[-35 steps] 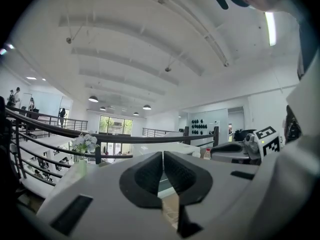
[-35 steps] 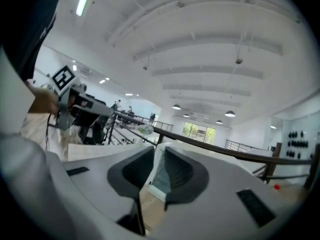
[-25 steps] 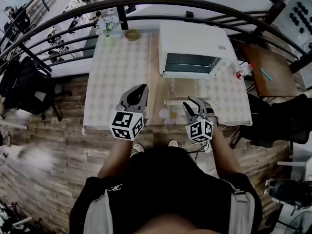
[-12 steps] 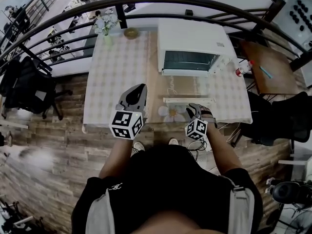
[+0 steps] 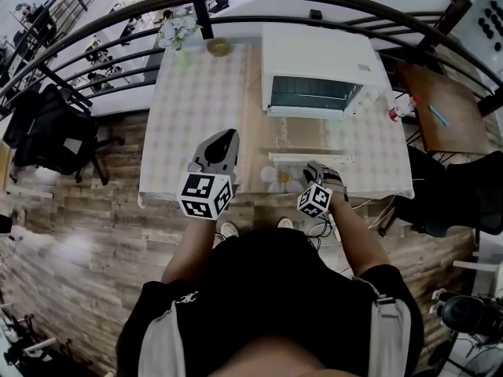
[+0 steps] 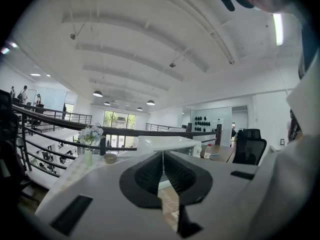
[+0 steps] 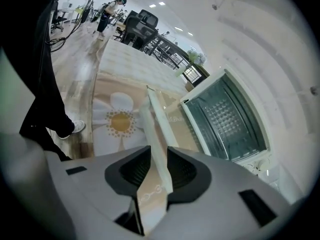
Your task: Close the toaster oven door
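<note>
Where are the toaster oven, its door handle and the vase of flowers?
toaster oven (image 5: 314,53), head view, its white top.
door handle (image 7: 156,133), right gripper view, middle of the white bar.
vase of flowers (image 5: 177,30), head view, the blossoms.

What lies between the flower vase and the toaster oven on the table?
A small brown bowl sits between the flower vase and the toaster oven; the head view shows it clearest.

Toaster oven (image 5: 314,53) seemingly in all views
</note>
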`<state>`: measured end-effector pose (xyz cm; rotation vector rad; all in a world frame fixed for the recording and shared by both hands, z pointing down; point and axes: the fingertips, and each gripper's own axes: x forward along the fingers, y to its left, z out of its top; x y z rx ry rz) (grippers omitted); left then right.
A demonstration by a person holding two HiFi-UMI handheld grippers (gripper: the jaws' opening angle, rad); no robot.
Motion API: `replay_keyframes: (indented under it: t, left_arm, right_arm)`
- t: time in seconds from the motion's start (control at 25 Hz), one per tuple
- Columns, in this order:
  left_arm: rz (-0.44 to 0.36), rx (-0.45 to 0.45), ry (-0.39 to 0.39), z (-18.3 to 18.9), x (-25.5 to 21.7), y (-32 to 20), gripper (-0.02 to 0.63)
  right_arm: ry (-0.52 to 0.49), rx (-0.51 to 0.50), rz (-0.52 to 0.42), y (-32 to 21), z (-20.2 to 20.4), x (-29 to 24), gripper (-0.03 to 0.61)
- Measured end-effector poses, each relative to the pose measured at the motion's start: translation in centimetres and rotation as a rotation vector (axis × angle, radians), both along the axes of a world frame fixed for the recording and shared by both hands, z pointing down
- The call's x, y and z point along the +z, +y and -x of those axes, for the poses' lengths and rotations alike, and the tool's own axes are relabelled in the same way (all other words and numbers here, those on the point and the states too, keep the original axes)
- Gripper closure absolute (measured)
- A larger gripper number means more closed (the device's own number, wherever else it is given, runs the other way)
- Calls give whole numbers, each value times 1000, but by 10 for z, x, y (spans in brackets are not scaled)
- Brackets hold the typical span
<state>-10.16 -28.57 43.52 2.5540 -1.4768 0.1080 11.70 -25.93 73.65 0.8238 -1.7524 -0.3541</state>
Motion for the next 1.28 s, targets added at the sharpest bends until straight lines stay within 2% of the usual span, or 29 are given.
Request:
replay_keyframes:
  t: [0.4, 0.56, 0.8, 0.92, 1.04, 1.28]
  left_arm:
    - [19, -23, -16, 2, 7, -1, 593]
    - [27, -32, -25, 4, 9, -2, 592]
    - [33, -31, -36, 3, 10, -2, 592]
    - [35, -27, -35, 2, 11, -3, 593]
    - [39, -21, -36, 0, 14, -3, 592]
    - [28, -11, -27, -3, 11, -6, 592]
  right_arm:
    - [99, 31, -12, -15, -10, 31, 471]
    - [173, 32, -77, -21, -16, 38, 463]
    - [231, 54, -148, -25, -18, 41, 472]
    - [324, 49, -218, -31, -25, 36, 501]
    - [421, 41, -300, -38, -31, 24, 503]
    - [418, 22, -310, -39, -31, 8, 511]
